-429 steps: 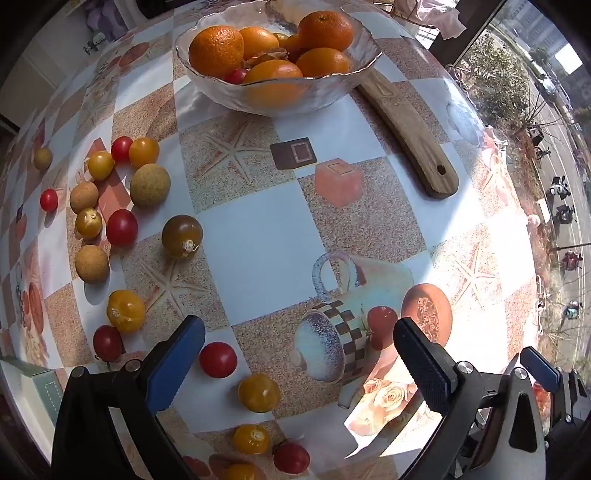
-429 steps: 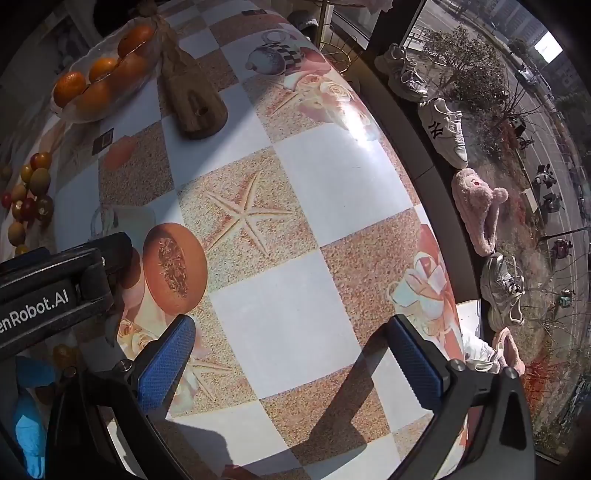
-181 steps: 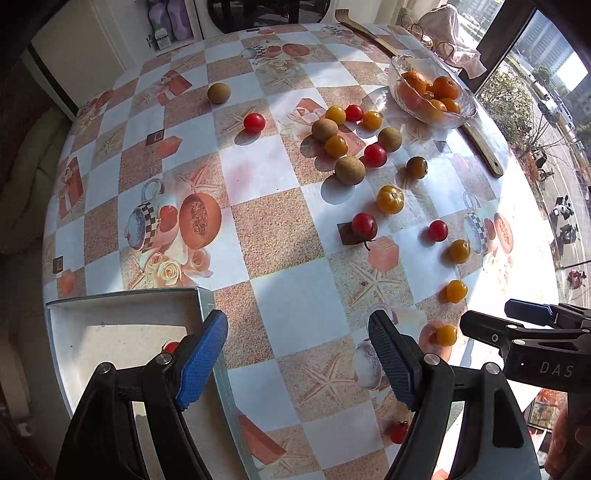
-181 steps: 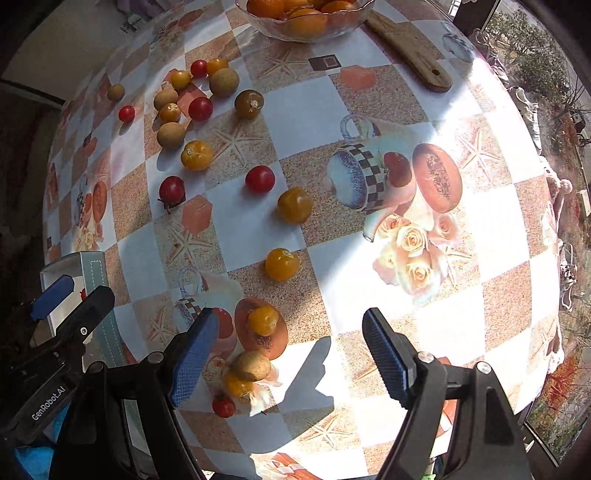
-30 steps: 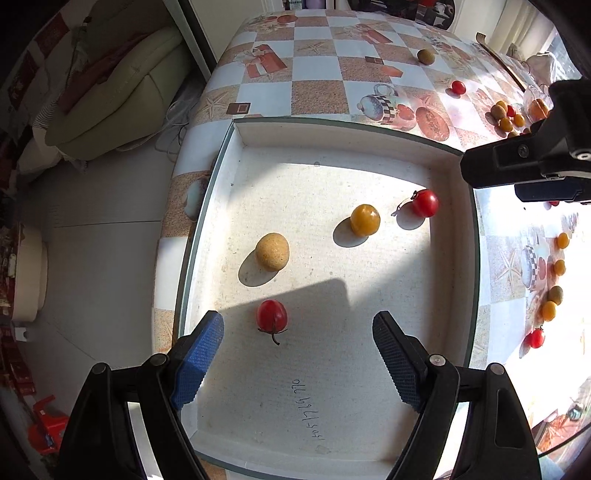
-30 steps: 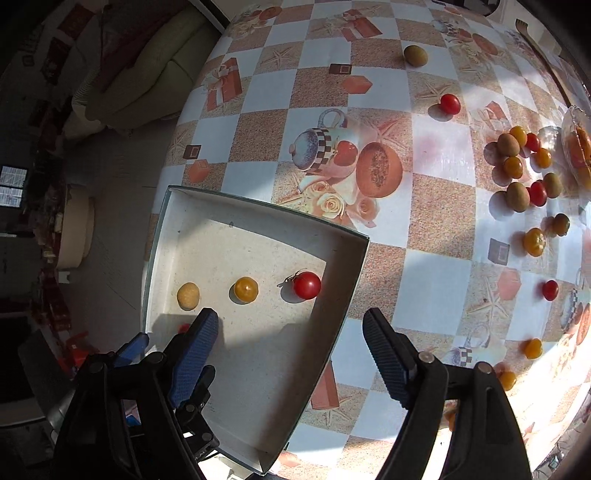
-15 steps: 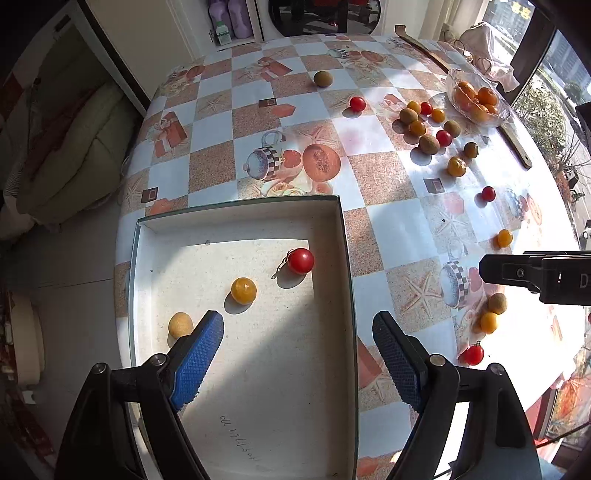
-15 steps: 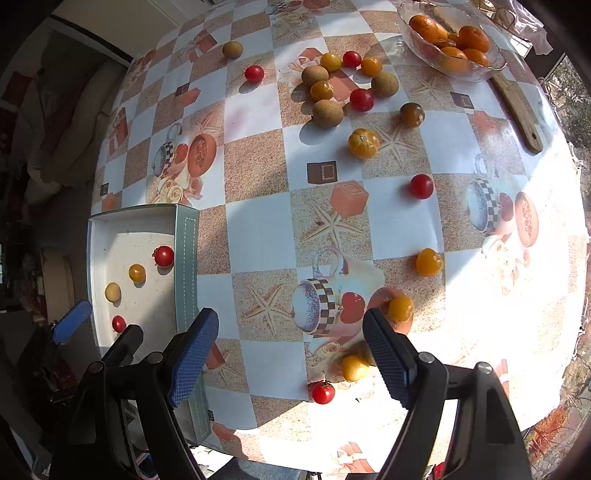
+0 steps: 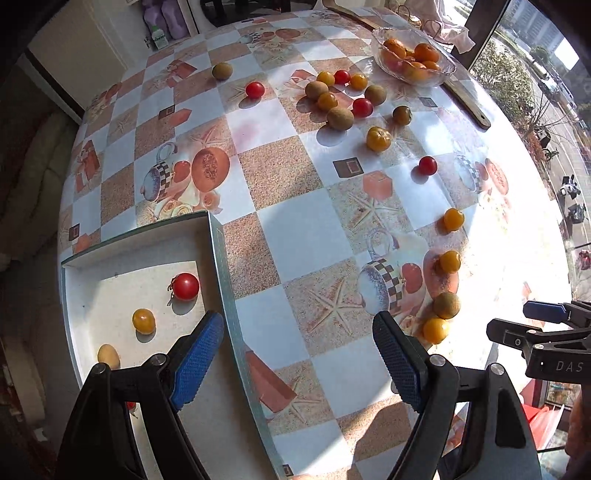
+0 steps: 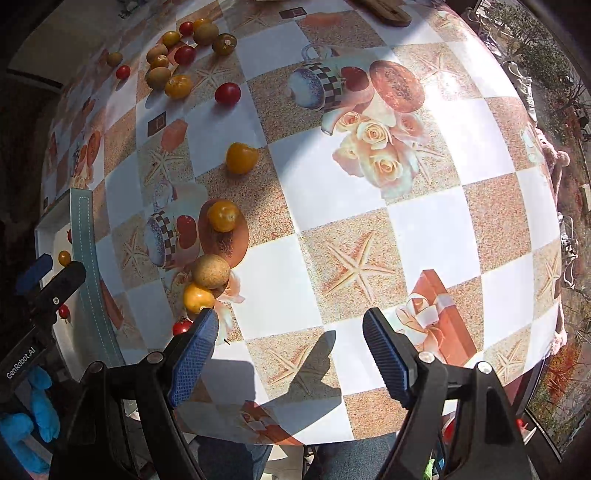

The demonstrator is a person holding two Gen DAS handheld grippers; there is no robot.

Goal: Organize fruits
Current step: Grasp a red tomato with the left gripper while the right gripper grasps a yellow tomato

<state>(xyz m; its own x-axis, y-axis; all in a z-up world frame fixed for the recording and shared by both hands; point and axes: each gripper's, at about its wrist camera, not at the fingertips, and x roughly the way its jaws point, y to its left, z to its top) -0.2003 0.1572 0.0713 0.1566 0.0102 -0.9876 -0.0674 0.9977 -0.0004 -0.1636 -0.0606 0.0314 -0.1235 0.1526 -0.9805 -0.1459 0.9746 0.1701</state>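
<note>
Both the left gripper (image 9: 298, 356) and the right gripper (image 10: 288, 352) are held agape and empty, pointed down at the worktop (image 9: 303, 236), evidently readied for another pick. The left is poised over the right wall of the tray (image 9: 221, 266), inside which a red tomato (image 9: 185, 286), a yellow tomato (image 9: 143, 321) and a tan fruit (image 9: 108, 355) are already collected. Right of the tray, a brown fruit (image 10: 211, 271) and a yellow tomato (image 10: 198, 297) lie beside the right gripper; more fruit is scattered beyond the tray.

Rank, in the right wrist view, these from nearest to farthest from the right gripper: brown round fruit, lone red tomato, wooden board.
From the right gripper:
1. Brown round fruit, just left of the jaws.
2. Lone red tomato, mid-table, upper left.
3. Wooden board, far edge.
</note>
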